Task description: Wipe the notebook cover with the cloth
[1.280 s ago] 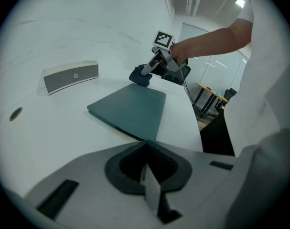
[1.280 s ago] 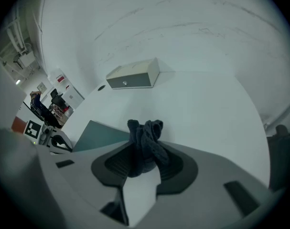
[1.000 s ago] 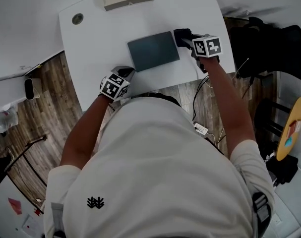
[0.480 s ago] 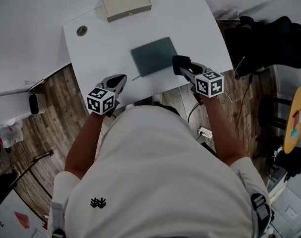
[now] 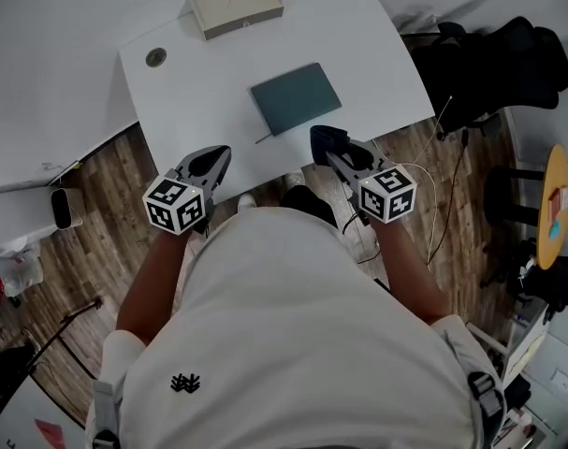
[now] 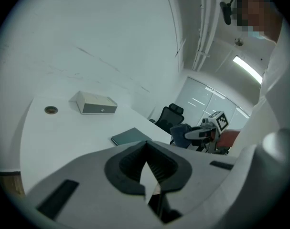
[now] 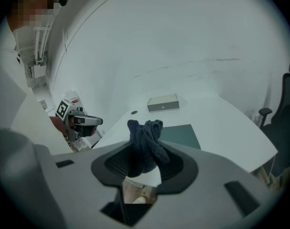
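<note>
Right gripper [image 7: 145, 162]: jaws clamped on the dark cloth [image 7: 145, 137], which bunches up between and above the tips. The notebook [image 7: 180, 132] lies flat on the table [image 5: 199, 82] beyond those jaws, apart from them. Left gripper [image 6: 145, 149]: jaws pressed together, nothing between; the notebook is ahead.

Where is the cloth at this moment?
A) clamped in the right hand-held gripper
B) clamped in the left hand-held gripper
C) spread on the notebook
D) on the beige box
A: the right gripper view shows the dark cloth bunched in the jaws of the right hand-held gripper, off the notebook.
</note>
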`<state>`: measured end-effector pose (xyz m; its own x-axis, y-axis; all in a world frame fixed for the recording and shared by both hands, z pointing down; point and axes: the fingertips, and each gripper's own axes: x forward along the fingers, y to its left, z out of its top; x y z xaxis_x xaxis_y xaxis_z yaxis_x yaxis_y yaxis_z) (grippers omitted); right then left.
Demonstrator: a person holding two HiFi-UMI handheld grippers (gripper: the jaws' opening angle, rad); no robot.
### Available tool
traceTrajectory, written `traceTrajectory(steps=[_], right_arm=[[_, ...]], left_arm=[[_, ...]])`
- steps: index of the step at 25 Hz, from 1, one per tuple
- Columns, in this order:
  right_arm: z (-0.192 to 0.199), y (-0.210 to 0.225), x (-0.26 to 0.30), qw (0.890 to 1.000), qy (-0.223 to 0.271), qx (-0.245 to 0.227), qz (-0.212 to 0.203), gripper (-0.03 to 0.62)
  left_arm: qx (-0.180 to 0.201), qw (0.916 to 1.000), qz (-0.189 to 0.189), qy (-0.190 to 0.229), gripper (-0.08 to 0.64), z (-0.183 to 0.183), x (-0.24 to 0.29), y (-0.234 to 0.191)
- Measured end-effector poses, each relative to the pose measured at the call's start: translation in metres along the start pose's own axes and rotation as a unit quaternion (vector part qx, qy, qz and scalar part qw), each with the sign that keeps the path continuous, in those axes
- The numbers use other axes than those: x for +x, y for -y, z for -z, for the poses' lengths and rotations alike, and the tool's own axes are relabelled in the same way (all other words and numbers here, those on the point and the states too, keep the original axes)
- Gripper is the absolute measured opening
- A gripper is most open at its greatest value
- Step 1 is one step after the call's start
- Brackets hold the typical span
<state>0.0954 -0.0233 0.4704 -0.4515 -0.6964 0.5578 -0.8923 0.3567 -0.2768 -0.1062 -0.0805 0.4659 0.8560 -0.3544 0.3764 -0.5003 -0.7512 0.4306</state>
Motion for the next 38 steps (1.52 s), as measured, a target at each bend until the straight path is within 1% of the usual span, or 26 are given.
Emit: traceTrajectory(steps=[2,5,9,14,23,30,38], right_arm=[[-0.002,-0.014,-0.006,1.0,0.012,0.0,0.003,0.135],[-0.002,-0.03,-0.013,1.0,0.025,-0.006,0.006,0.135],[0.002,-0.048,-0.02,1.0,0.025,-0.014,0.004,0.135],[0.0,-0.061,-0.023,0.999,0.032,-0.019,0.003,0.135],[-0.011,-0.068,-0.026,0.998,0.047,-0.032,0.002,0.135],[-0.007,-0.069,-0.031,0.998,0.052,-0.032,0.01,0.135],[-0.009,-0.071,-0.033,0.998,0.054,-0.04,0.007,0.135]], left_arm=[[0.003,1.0,0.008,0.004,0.006,-0.004,-0.005,0.005],[0.018,0.9997,0.015,0.01,0.006,-0.011,-0.01,0.013],[0.032,0.9991,0.025,0.013,0.006,-0.016,-0.017,0.026],[0.05,0.9979,0.04,0.01,0.006,-0.019,-0.024,0.038],[0.054,0.9978,0.038,0.009,0.006,-0.019,-0.032,0.04],[0.057,0.9975,0.041,0.011,0.006,-0.016,-0.033,0.042],[0.056,0.9974,0.042,0.012,0.006,-0.013,-0.03,0.046]])
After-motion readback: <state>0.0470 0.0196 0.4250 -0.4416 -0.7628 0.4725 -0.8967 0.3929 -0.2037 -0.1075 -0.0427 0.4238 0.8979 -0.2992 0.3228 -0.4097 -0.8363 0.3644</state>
